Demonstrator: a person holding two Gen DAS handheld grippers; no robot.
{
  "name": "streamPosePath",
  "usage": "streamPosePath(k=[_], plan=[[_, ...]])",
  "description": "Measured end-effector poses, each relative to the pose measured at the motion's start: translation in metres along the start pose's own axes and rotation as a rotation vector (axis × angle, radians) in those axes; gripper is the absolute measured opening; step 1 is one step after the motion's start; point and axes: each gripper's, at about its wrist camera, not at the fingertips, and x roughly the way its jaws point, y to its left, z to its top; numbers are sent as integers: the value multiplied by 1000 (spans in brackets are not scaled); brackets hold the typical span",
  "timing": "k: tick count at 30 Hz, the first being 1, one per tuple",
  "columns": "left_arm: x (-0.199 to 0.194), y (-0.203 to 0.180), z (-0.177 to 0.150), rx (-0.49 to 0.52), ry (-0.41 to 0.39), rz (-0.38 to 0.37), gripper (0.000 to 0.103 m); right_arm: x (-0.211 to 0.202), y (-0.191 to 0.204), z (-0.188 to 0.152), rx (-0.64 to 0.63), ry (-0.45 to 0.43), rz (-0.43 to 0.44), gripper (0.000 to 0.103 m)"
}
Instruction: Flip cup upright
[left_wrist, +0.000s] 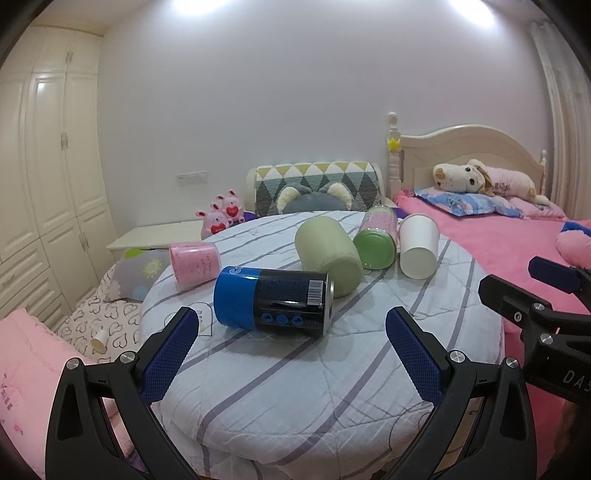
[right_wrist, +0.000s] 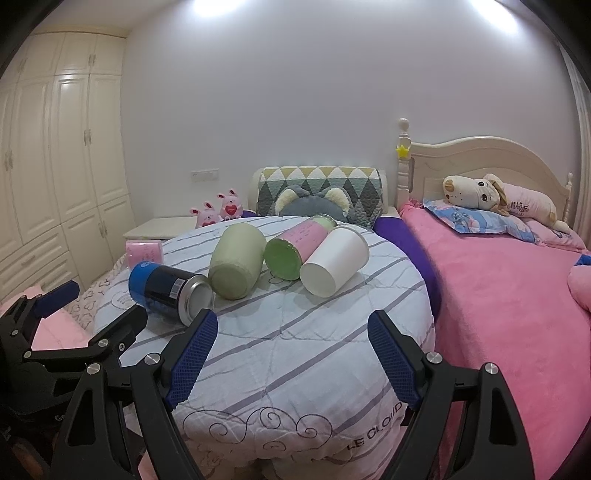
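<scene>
Several cups lie on their sides on a round striped cushion (left_wrist: 295, 387) (right_wrist: 295, 350). A blue-and-black can-shaped cup (left_wrist: 273, 301) (right_wrist: 170, 290) is nearest. Behind it lie a pale green cup (left_wrist: 327, 254) (right_wrist: 234, 266), a pink cup with a green base (left_wrist: 376, 243) (right_wrist: 295, 247), a white paper cup (left_wrist: 419, 245) (right_wrist: 334, 260) and a pink cup (left_wrist: 194, 266) (right_wrist: 144, 253) at the far left. My left gripper (left_wrist: 291, 328) is open and empty, just short of the blue cup. My right gripper (right_wrist: 291, 332) is open and empty, in front of the cups.
A pink bed (right_wrist: 517, 295) with a plush dog (right_wrist: 480, 194) lies to the right. A patterned headboard cushion (left_wrist: 317, 184) and pink bunny toys (left_wrist: 221, 218) stand behind. A white wardrobe (left_wrist: 44, 184) is at left. A small paper cup (left_wrist: 99, 339) lies on the heart-print bedding.
</scene>
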Motion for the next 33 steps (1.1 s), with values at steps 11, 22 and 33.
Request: streamPosePath(k=[11,22,33], plan=[[27,2,10,-1,38,-12,102,30,-14,7,60,60,-15,85],[63,11,40,-1,65,-40,103,64,-26,32,114,115,-57,85],[116,12,76,43,176,-89,102,110,-41,60,177,202,-127,85]])
